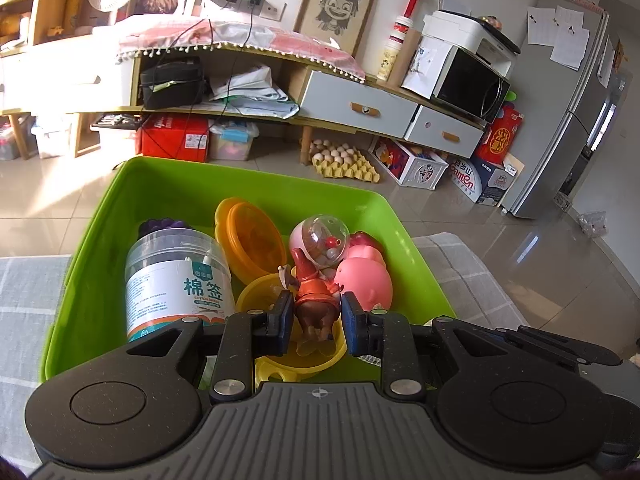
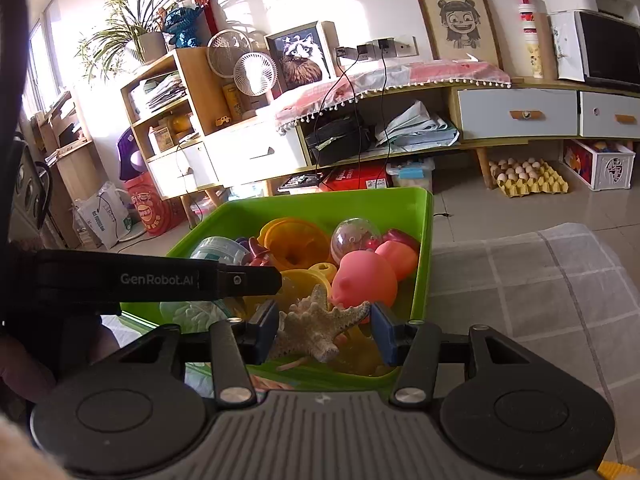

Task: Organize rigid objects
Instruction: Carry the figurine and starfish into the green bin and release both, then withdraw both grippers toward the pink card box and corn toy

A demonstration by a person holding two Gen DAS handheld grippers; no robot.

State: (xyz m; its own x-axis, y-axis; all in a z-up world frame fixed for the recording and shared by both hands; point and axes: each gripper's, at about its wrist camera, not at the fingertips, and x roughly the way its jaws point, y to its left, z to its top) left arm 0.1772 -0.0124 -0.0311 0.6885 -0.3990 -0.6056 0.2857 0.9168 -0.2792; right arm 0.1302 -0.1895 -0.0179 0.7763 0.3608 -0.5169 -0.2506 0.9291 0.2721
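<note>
Gripping a brown toy figure [image 1: 314, 304] in our left gripper [image 1: 316, 316], we are clamping a starfish [image 2: 320, 326] in the right gripper [image 2: 324, 330]; both are hanging over the green bin [image 1: 132, 200], with a pink pig [image 1: 362, 280] just beyond.

fridge [image 1: 576, 112] cut off, purple toy [image 1: 164, 225] mostly hidden
</note>
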